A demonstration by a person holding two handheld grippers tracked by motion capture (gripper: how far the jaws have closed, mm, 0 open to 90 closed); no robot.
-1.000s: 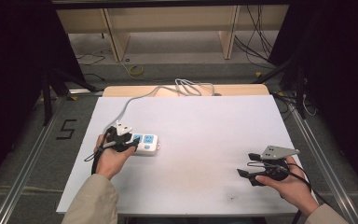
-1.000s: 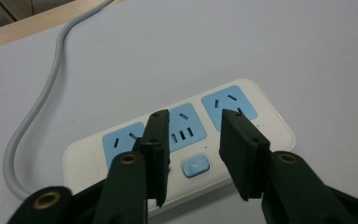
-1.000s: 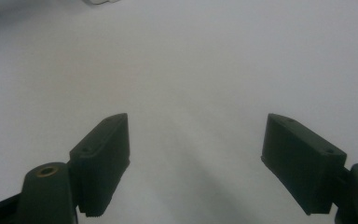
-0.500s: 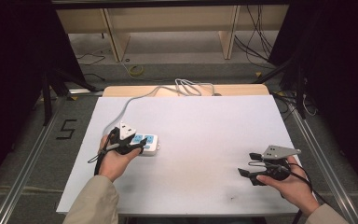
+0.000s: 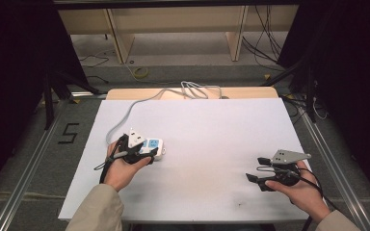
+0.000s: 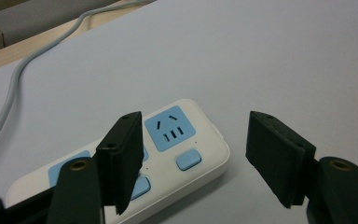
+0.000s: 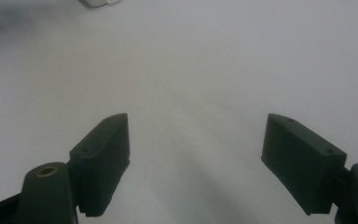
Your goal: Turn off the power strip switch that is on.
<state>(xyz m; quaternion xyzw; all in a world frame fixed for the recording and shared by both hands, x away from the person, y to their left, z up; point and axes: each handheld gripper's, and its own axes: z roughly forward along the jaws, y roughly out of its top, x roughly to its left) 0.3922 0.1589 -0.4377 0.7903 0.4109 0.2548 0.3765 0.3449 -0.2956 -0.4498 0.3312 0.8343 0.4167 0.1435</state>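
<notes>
A white power strip (image 5: 155, 147) with blue sockets lies on the left half of the white table (image 5: 212, 134); its grey cable (image 5: 125, 113) runs toward the back edge. My left gripper (image 5: 150, 153) is open and hovers at the strip's near side. In the left gripper view the strip (image 6: 182, 149) sits just beyond the jaws, the left jaw partly over it, and nothing is between them (image 6: 193, 163). My right gripper (image 5: 253, 169) rests open at the right front of the table, and over bare table (image 7: 193, 158) in its own view.
The cable is coiled (image 5: 200, 90) on a wooden board (image 5: 139, 94) at the table's back edge. Metal rails (image 5: 24, 178) run along both sides of the table. Loose cables (image 5: 265, 43) lie on the floor behind.
My left gripper has shifted slightly right and forward along the power strip. The right gripper has stayed put.
</notes>
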